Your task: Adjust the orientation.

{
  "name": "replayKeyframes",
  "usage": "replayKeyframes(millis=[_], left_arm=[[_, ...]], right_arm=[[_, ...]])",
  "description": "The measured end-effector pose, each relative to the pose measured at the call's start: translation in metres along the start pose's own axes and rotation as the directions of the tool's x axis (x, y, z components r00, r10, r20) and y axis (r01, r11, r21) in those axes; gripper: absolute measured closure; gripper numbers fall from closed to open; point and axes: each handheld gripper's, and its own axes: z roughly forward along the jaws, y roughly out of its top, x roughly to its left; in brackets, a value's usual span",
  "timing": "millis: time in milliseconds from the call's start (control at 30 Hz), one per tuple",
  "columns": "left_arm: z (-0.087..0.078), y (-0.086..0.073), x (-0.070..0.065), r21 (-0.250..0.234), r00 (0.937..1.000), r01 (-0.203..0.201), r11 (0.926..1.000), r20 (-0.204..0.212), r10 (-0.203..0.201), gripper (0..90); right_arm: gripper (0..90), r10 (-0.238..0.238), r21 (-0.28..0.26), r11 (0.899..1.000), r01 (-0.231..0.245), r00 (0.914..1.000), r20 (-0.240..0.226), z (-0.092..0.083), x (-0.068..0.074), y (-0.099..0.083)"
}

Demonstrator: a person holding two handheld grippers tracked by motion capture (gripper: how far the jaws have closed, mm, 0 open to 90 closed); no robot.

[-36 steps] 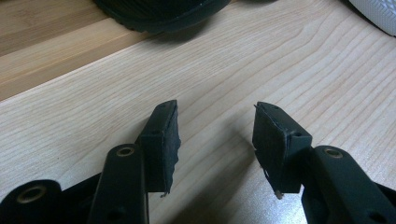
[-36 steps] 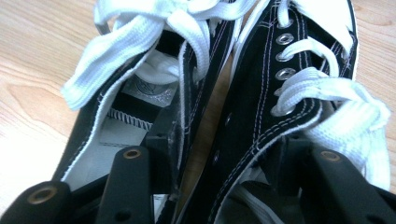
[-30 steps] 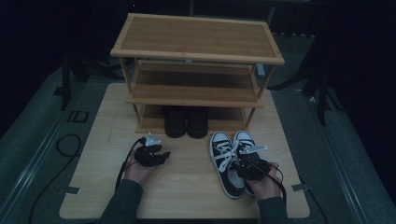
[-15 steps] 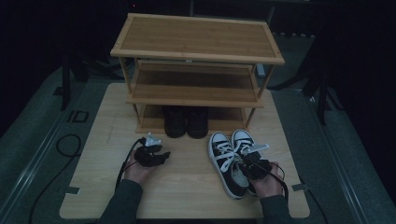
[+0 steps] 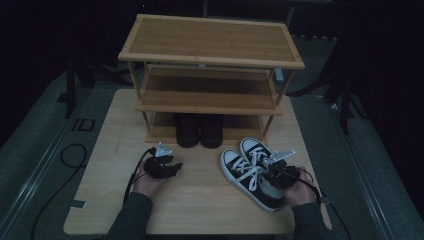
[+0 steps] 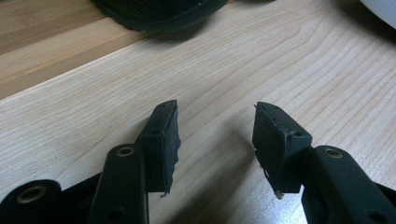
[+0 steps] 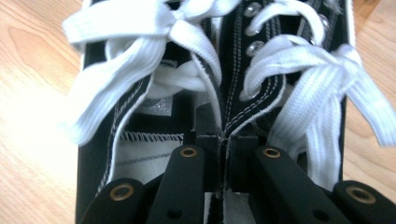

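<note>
Since your right gripper point(image 7: 219, 140) has just closed its jaws, pinching both sneakers' point(image 5: 252, 172) inner collars together, lift slow and level toward the rack point(image 5: 210, 102), left gripper's point(image 6: 217, 140) jaws staying spread.

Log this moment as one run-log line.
right tongs: just closed, pinching both sneakers by inner collars | left tongs: open, empty, over table | rack: dark shoes on bottom shelf

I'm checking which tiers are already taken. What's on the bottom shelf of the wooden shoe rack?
A pair of dark shoes stands side by side on the bottom shelf of the shoe rack. Their far ends are hidden under the middle shelf, as is the shelf behind them.
</note>
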Motion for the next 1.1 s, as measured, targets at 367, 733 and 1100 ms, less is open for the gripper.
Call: replayKeyframes(millis=[367, 733, 1100], left_arm=[[0.000, 0.000, 0.000, -0.001, 1.0000, 0.000, 1.0000, -0.003, 0.000, 50.9], [0.000, 0.000, 0.000, -0.002, 1.0000, 0.001, 1.0000, -0.001, -0.001, 50.9], [0.000, 0.000, 0.000, -0.003, 1.0000, 0.001, 1.0000, 0.002, -0.001, 50.9]], right_arm=[[76.4, -0.061, -0.029, 0.998, 0.061, 0.9982, 0.001, 0.001, -0.001, -0.002], [66.1, -0.025, -0.007, 1.000, 0.025, 0.9996, -0.015, 0.008, -0.004, 0.002], [76.5, -0.063, 0.006, 0.998, 0.063, 0.9967, -0.052, 0.016, -0.005, 0.003]])
